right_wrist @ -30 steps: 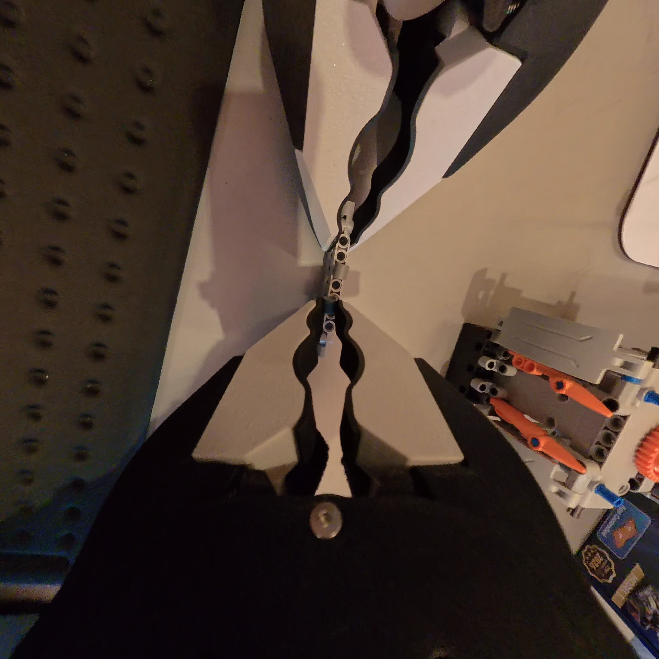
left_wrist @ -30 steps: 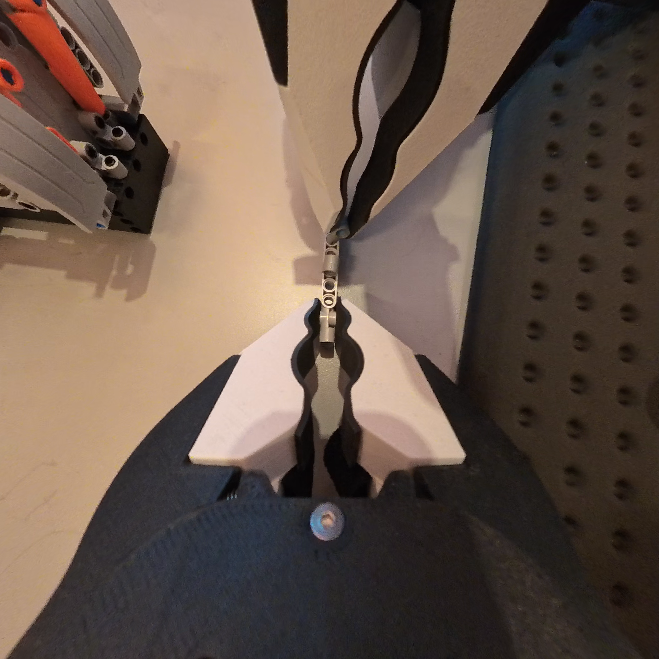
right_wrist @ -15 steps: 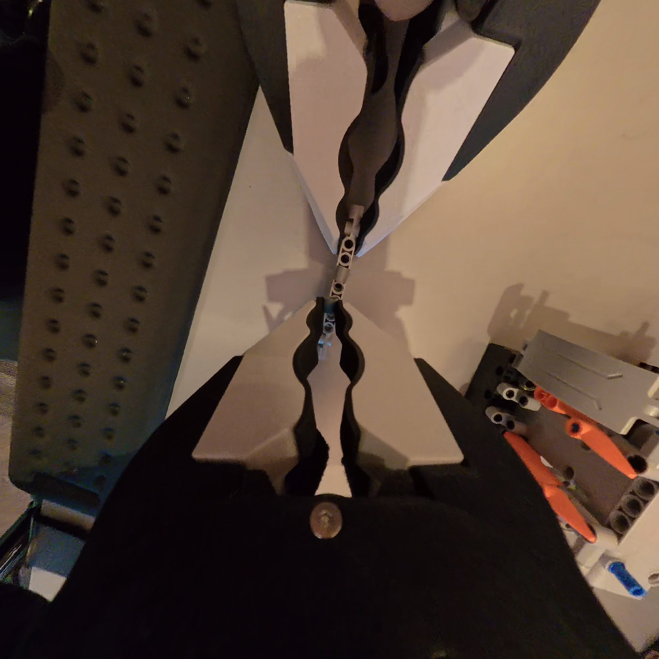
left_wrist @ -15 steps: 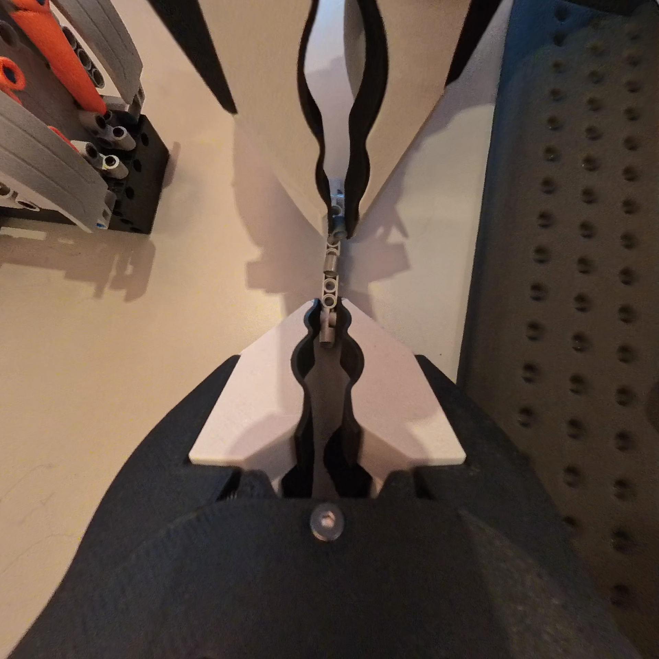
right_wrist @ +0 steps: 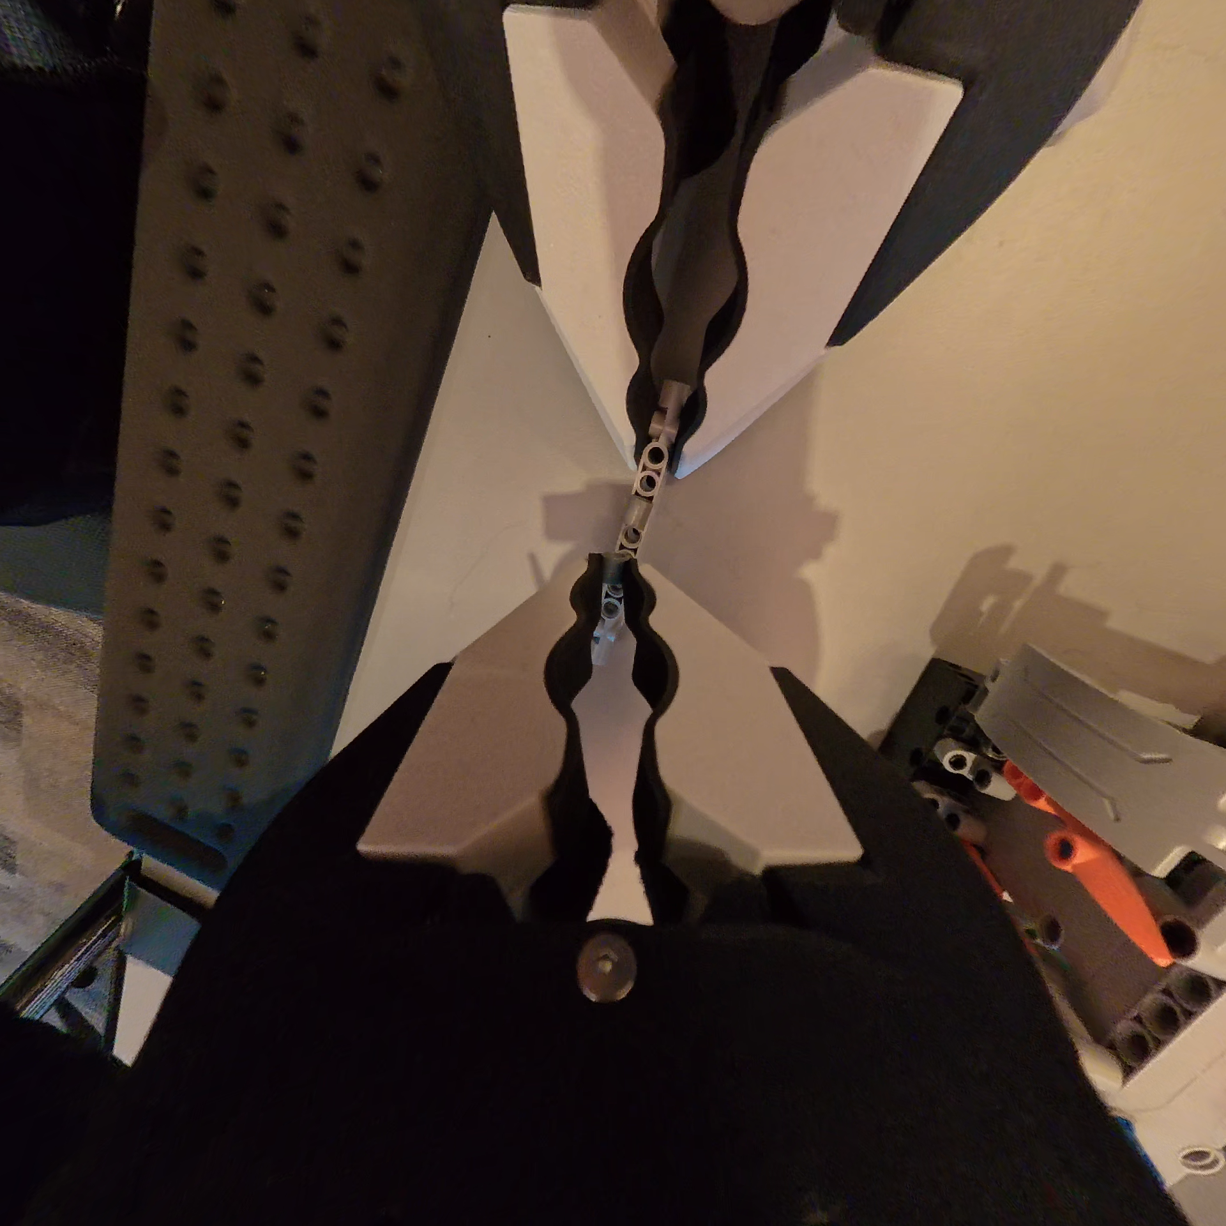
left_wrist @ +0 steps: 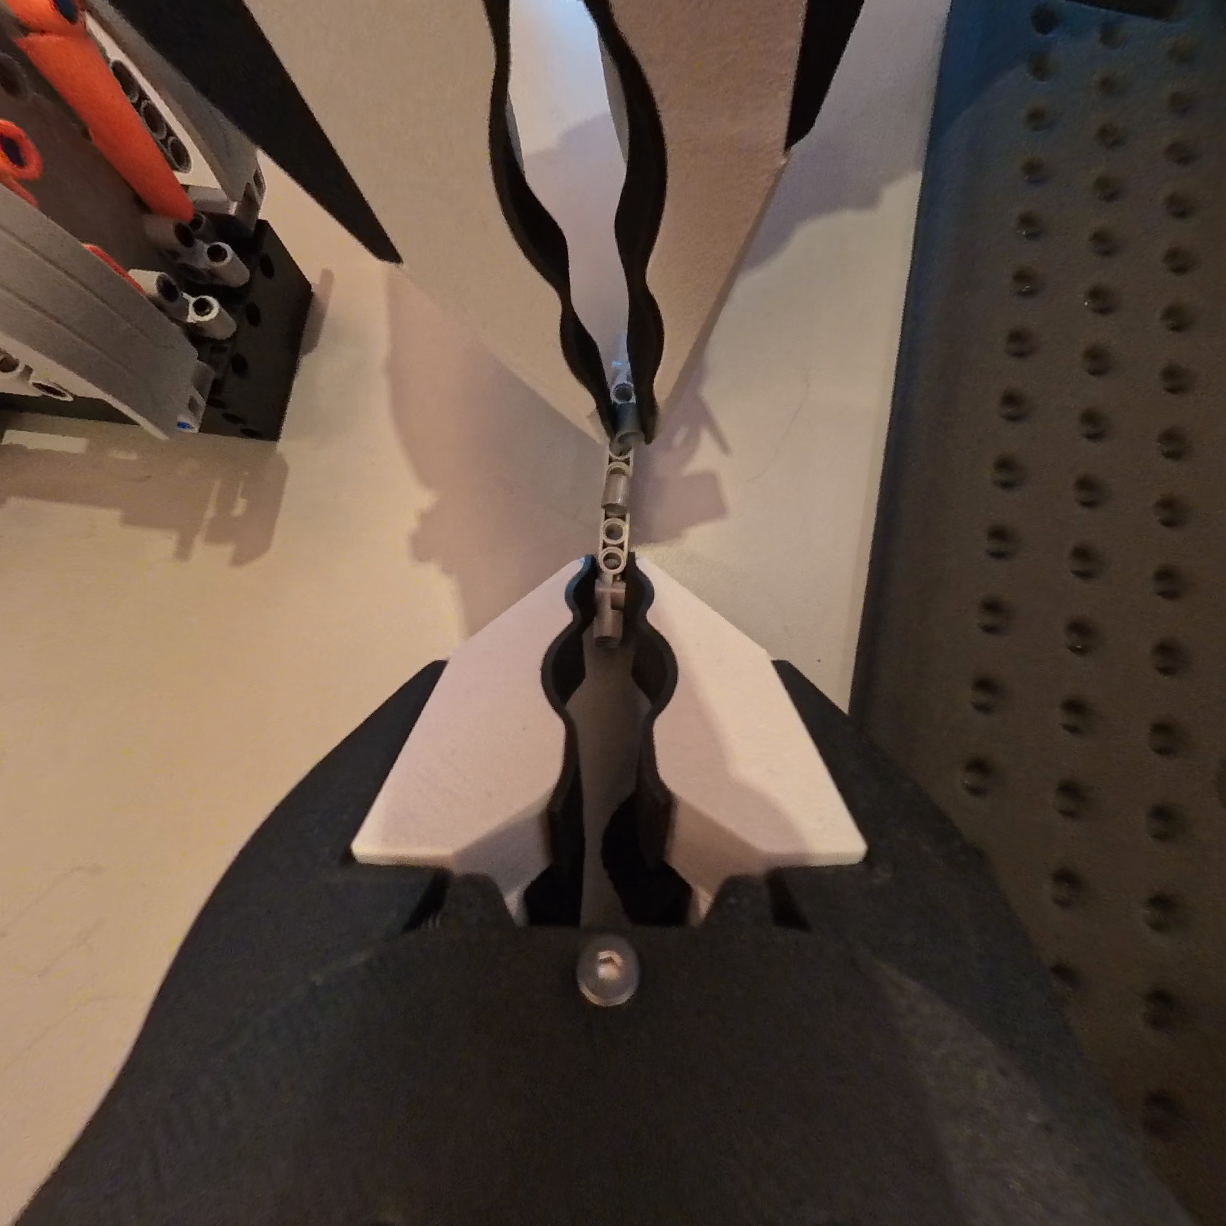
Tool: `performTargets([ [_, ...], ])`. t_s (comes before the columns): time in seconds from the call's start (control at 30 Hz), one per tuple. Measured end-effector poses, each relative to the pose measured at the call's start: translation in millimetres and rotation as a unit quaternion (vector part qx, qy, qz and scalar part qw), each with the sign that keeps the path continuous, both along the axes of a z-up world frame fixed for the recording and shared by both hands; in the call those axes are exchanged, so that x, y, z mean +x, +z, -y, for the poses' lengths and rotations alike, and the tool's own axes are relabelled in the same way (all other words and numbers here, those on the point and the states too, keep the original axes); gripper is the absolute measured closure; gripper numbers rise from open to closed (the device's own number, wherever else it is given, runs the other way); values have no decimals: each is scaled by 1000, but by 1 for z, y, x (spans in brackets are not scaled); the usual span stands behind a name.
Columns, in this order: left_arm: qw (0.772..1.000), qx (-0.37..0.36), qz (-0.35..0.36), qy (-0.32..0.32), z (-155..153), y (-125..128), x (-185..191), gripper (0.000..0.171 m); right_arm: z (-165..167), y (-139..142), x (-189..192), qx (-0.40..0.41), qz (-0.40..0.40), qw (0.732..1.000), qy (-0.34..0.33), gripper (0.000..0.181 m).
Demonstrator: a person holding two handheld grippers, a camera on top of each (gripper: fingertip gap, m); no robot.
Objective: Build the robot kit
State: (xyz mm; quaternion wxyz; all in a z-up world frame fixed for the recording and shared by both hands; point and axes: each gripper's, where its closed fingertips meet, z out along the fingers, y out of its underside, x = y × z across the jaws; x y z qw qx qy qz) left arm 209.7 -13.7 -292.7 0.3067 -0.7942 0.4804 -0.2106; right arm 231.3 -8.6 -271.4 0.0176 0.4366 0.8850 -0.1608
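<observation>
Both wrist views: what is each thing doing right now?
Left hand-held gripper: shut on one end of the small grey part.
Right hand-held gripper: shut on its other end.
Small grey part: bridging both grippers, off the table.
Brick model: resting on the table, untouched.
Studded dark panel: lying beside them.

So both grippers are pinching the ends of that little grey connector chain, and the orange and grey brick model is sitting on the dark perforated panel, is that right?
Not quite. The left gripper and the right gripper do pinch opposite ends of the grey connector chain, but the orange and grey brick model sits on the pale tabletop, not on the dark perforated panel. The left wrist view shows them on opposite sides.
</observation>
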Motion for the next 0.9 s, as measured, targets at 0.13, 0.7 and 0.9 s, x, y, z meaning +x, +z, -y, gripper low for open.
performTargets([
  [0.13,1000,0,1,0,0,0,0,166,0,0,0,-28,7,1000,-9,177],
  [0.7,1000,10,-7,-3,0,0,1,166,2,1,0,-55,-7,998,-34,177],
  [0.9,1000,12,-8,-3,0,0,1,165,3,1,0,-13,-29,999,-33,177],
])
